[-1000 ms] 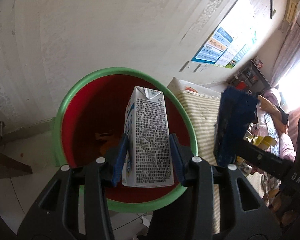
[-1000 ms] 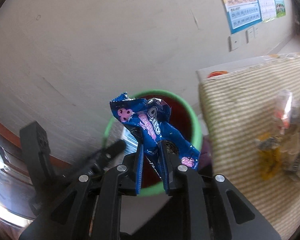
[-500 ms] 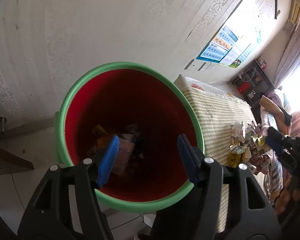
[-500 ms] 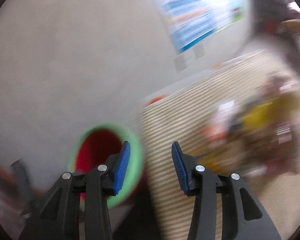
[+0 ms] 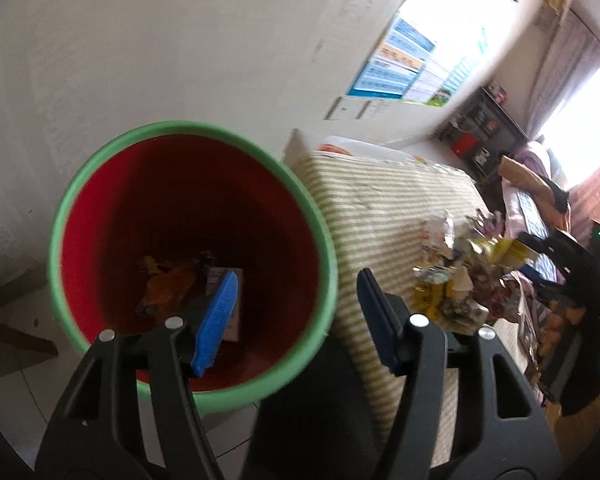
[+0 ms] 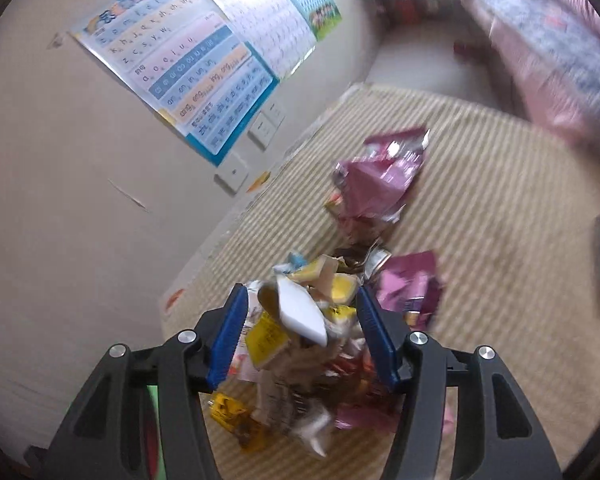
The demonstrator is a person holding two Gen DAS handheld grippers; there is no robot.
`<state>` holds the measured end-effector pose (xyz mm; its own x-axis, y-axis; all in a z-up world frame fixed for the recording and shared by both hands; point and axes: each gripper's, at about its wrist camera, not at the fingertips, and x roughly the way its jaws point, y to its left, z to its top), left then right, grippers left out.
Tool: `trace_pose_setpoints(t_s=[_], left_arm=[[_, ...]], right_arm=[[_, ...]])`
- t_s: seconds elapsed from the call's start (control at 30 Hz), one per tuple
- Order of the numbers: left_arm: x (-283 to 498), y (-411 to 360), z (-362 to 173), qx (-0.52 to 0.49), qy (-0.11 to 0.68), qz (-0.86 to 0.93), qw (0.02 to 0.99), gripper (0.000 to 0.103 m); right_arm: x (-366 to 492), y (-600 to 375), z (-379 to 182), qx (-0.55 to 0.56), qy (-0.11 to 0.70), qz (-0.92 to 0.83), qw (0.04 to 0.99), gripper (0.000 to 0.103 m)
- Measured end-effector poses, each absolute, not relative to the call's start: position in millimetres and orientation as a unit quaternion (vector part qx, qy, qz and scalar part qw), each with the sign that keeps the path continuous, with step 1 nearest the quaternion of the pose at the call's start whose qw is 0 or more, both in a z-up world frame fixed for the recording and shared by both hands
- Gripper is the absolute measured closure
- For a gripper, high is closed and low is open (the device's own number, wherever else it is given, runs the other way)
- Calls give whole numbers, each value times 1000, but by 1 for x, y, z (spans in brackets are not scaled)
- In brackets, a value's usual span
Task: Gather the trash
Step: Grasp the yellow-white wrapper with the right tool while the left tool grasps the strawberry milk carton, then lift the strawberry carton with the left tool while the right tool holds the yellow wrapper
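Our left gripper (image 5: 296, 312) hangs empty, jaws apart, over the bin (image 5: 328, 248), whose trash lies at seven o'clock. Our right gripper (image 6: 300, 336), jaws opening on nothing, frames the wrapper pile (image 6: 340, 320) at six o'clock on the striped table (image 6: 500, 184).

Motion blur smears the trash pile (image 6: 320, 320) at six o'clock and the bedding (image 6: 560, 60) at two o'clock; individual wrappers remain unidentifiable.
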<state>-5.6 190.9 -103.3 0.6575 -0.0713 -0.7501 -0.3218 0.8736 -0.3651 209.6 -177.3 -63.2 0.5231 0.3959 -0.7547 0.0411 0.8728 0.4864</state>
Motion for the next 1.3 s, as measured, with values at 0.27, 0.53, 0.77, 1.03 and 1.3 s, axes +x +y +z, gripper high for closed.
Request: trace_pose_setpoints(t_s=[0.27,0.53,0.77,1.03,1.3], left_arm=[[27,143,-94,-206,418,23,885,43],[121,77,-96,-157,425,-55,890,41],[190,44,-141,-146,489,-56,858,41],[201,44,-150,-157,508,-53,845,71],[143,48,-83,-153,423,-67,891,71]], right_arm=[[193,-184,-40,238,452,148,847,61],[125,-224,0,254,398,152,869,60],[85,-235,-1,236,401,142,874,60],[74,-239,-10,234,407,142,872,60],[69,-234,-6,216,401,139,879,60]])
